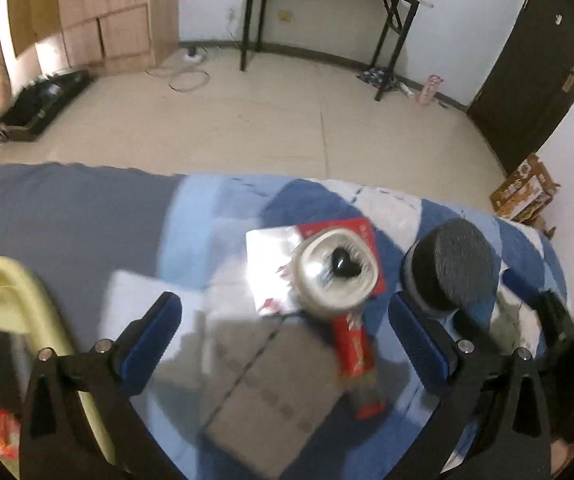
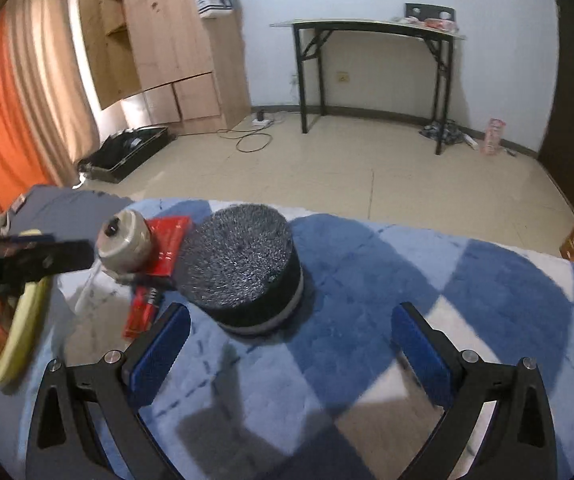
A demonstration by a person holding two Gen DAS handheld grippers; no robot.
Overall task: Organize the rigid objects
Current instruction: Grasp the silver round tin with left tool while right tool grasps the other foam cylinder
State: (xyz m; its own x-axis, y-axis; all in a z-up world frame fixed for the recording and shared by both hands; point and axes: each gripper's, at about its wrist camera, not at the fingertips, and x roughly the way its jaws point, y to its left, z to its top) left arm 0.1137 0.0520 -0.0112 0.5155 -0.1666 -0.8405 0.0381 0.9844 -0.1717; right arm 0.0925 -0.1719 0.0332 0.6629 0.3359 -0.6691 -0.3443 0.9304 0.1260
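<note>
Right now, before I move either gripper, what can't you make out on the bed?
- Yellow bin, left wrist view: contents blurred and cut off by the frame edge.
- Red box, left wrist view: print smeared; the can covers its top.
- Black round case, right wrist view: far side hidden; its contents unseen.

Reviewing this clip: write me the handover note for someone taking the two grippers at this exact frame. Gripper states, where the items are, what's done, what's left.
Left gripper: open, empty, hovering over the blanket with the silver tape roll just ahead of its fingers.
Right gripper: open, empty, lined up behind the black round box.
Items: the tape roll sits on a red flat pack; the black round box stands upright to its right. A yellow bin is at the left edge, with some things already inside; contents too blurred to name.
Done: nothing gripped now.
Left: probably move the roll, red pack and round box to the bin.
</note>
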